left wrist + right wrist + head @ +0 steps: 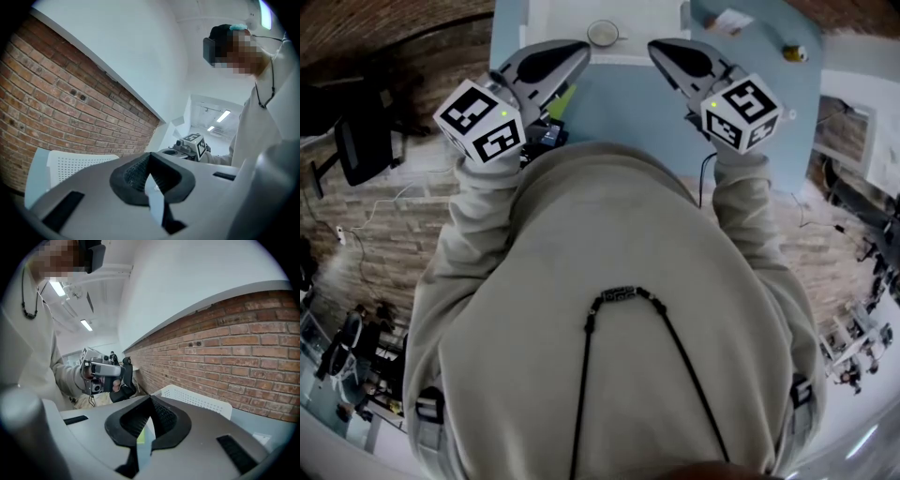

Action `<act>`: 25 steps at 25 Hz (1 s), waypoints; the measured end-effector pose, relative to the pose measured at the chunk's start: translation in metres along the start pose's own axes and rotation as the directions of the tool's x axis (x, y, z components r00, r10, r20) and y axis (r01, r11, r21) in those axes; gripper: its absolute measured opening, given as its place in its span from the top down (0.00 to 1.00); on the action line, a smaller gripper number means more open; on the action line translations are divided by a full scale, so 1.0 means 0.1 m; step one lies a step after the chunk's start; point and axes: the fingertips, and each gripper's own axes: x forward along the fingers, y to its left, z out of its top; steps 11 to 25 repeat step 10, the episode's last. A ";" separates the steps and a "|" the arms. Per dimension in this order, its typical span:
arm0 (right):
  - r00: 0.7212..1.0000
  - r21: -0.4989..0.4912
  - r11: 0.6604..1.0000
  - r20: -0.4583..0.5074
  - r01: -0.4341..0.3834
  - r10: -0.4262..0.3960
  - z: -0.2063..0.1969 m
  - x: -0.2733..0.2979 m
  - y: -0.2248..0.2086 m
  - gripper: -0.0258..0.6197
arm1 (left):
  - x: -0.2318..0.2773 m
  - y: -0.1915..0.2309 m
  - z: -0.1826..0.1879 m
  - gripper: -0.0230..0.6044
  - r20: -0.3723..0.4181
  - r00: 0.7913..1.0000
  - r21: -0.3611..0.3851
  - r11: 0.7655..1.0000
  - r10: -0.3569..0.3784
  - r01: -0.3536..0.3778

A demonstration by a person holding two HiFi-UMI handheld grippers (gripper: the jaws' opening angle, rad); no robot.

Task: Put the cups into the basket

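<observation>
Now, left tool [577,56] and right tool [664,51] alike fully closed, jaws tip to tip, nothing between them.

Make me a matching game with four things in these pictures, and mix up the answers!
Things:
1. basket
2. table
3. wall
4. right gripper

Answers:
A. red brick
B. shut, with nothing in it
C. white
D. light blue

Pairs: 1-C, 2-D, 3-A, 4-B
</observation>
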 end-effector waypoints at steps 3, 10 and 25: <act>1.000 -0.006 1.000 0.006 -0.001 0.001 0.00 0.02 0.05 0.94 | -0.06 -0.01 -0.03 0.97 -0.005 1.000 0.007 1.000 0.003 -0.003; 0.999 0.017 1.000 0.044 -0.020 0.019 0.08 -0.17 0.16 0.94 | 0.01 -0.15 -0.03 0.97 0.000 1.000 0.021 1.000 0.011 -0.011; 0.999 0.017 1.000 0.044 -0.020 0.019 0.08 -0.17 0.16 0.94 | 0.01 -0.15 -0.03 0.97 0.000 1.000 0.021 1.000 0.011 -0.011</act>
